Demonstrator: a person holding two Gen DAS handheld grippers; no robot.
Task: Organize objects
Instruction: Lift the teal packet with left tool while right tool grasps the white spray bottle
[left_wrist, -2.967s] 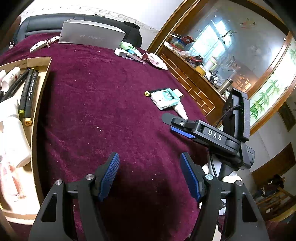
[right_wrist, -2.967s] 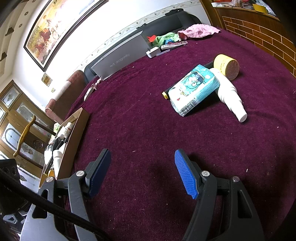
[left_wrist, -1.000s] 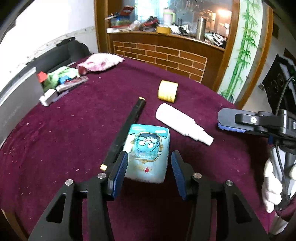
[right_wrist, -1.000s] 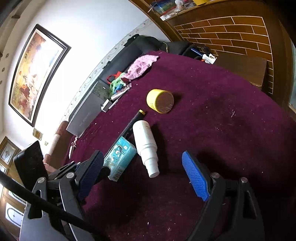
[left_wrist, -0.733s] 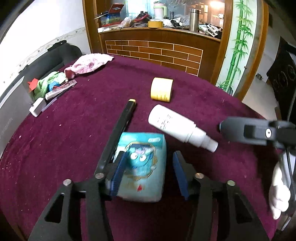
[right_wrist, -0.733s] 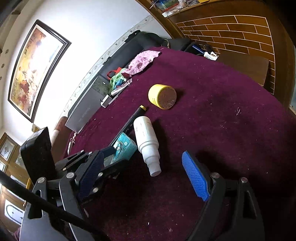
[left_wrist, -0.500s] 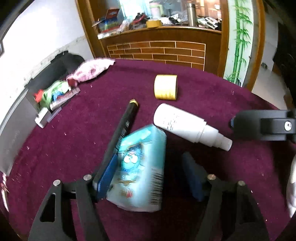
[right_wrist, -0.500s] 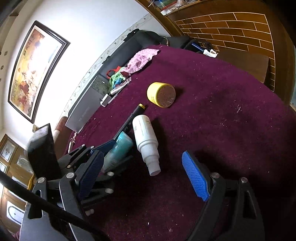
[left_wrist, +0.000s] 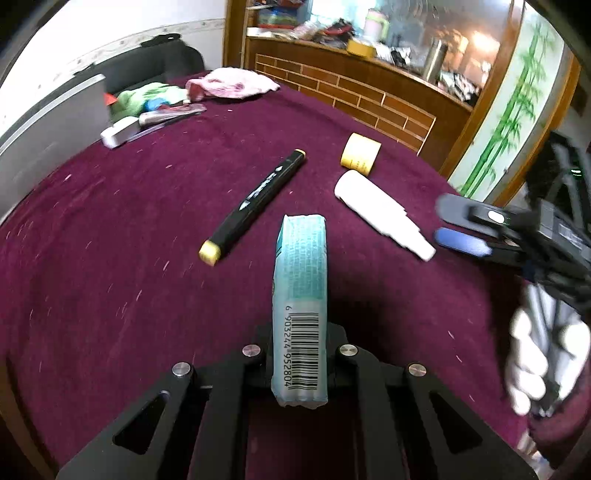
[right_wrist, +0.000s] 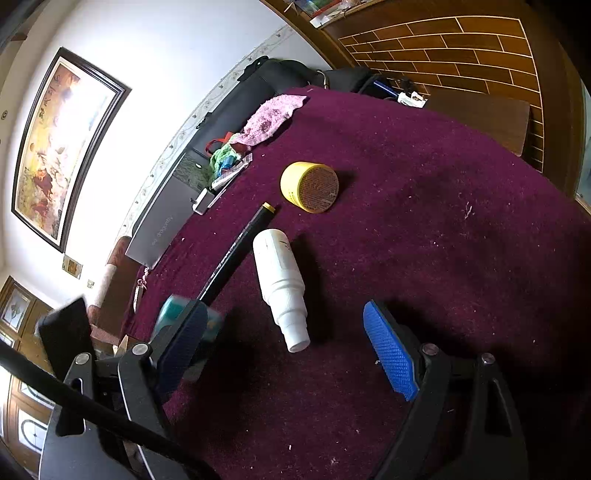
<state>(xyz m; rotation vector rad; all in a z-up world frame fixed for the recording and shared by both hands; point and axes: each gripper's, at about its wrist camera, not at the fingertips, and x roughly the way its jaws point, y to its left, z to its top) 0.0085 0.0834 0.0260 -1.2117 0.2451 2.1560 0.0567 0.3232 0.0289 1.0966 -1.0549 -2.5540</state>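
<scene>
My left gripper (left_wrist: 300, 354) is shut on a teal tissue pack (left_wrist: 300, 295), held on edge with its barcode up, lifted above the maroon table (left_wrist: 110, 229). A black marker with yellow ends (left_wrist: 255, 205), a white bottle (left_wrist: 380, 214) and a yellow jar (left_wrist: 360, 153) lie beyond it. My right gripper (right_wrist: 288, 350) is open, its fingers either side of the white bottle's (right_wrist: 282, 284) cap end. The pack (right_wrist: 171, 310) shows partly behind my right gripper's left finger. The marker (right_wrist: 236, 251) and the jar (right_wrist: 310, 186) lie further out.
A grey box (left_wrist: 51, 122), a pink cloth (left_wrist: 232, 83), green and blue items (left_wrist: 147, 98) and a white case (left_wrist: 118, 134) lie at the table's far edge. A brick-faced counter (left_wrist: 369, 92) stands behind the table. The right gripper's body (left_wrist: 517, 236) is at the right.
My left gripper closed on the tissue pack, turned it on edge and lifted it off the table. The marker now lies uncovered. My right gripper stayed open near the bottle.
</scene>
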